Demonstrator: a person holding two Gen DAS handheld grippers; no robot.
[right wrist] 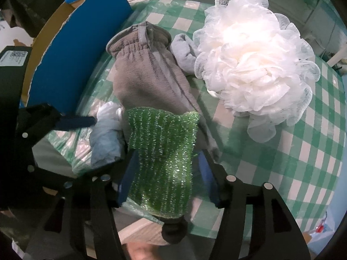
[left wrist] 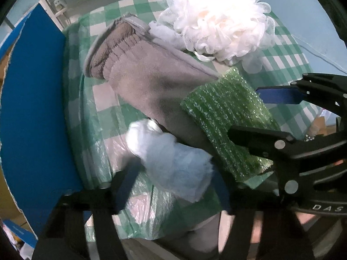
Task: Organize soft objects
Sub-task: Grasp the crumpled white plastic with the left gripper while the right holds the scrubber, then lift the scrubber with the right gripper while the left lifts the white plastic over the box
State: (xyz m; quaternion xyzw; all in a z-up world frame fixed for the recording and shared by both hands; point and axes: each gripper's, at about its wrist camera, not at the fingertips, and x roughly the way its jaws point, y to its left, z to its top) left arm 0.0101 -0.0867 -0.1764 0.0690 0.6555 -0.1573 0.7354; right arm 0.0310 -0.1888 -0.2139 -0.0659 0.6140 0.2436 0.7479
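Soft objects lie bunched together on the worktop (right wrist: 303, 151), which is covered with a green-and-white checked cloth under clear plastic, and I count four kinds, one of each.

Biggest is the white mesh bath pouf (right wrist: 256, 65), at the far side, just beside the mitt's cuff. It looks almost weightless and springy; I would pinch a fold deep in the ruffles, since the outer frills would likely just stretch.

Next is the grey bath mitt (right wrist: 149, 75), lying lengthwise with its gathered cuff pointing away. It seems limp and a little heavier, so it would droop from any hold; the elastic cuff or its hanging loop looks the firmest place.

Across the mitt's near end lies the green glittery scouring pad (right wrist: 162, 151). It appears light, slightly stiff and rough, so it should not slip. The right claw (right wrist: 167, 169) stands with its blue pads either side of it, apart and not yet pressing as far as I can judge.

Smallest is the crumpled pale-blue plastic wad (left wrist: 171, 158), touching the mitt's left side. It looks flimsy and slick. The left claw (left wrist: 173, 179) straddles it, its pads blurred, seemingly spread rather than biting.

One blue cardboard panel (right wrist: 76, 54) stands at the left edge. A small pale grey cloth (right wrist: 184, 52) peeks out between mitt and pouf.
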